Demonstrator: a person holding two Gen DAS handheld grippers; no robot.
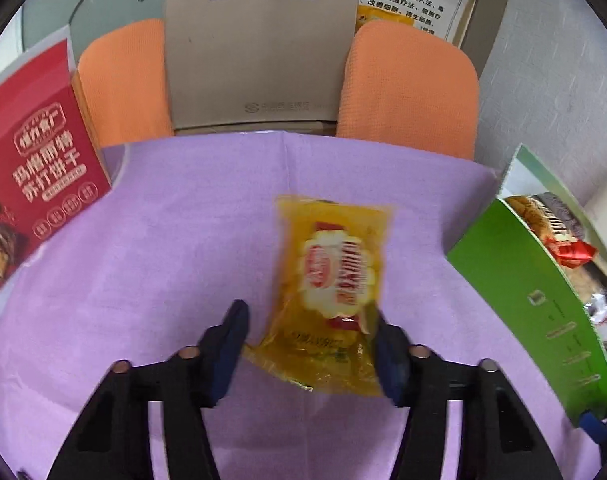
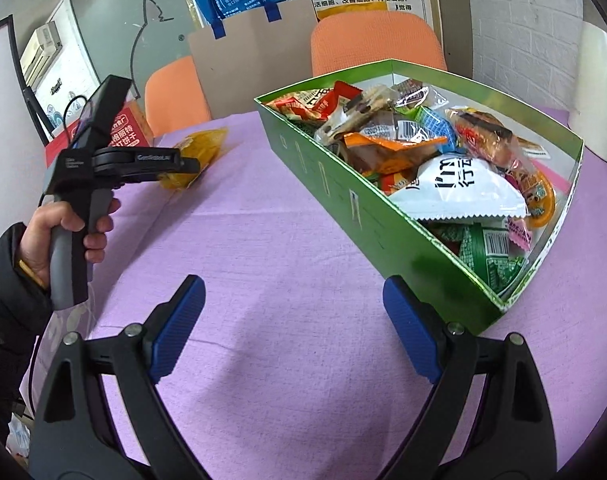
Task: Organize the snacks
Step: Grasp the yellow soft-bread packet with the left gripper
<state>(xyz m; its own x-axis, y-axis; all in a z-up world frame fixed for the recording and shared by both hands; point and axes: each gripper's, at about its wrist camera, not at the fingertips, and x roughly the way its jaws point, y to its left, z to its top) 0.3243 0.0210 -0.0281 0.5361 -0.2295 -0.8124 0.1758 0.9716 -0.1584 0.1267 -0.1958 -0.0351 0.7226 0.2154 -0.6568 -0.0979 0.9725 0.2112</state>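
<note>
left wrist: left gripper (image 1: 309,344) spread, yellow pack (image 1: 335,276) between its fingers, one touching; light, soft, slick film, so pinch mid-body | right wrist: right gripper (image 2: 293,326) spread, empty; green box (image 2: 343,184) ahead-right, pack far ahead-left

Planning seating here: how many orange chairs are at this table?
2. One orange chair stands at the table's far edge left of the cardboard bag, the other right of it. More may be out of view.
</note>
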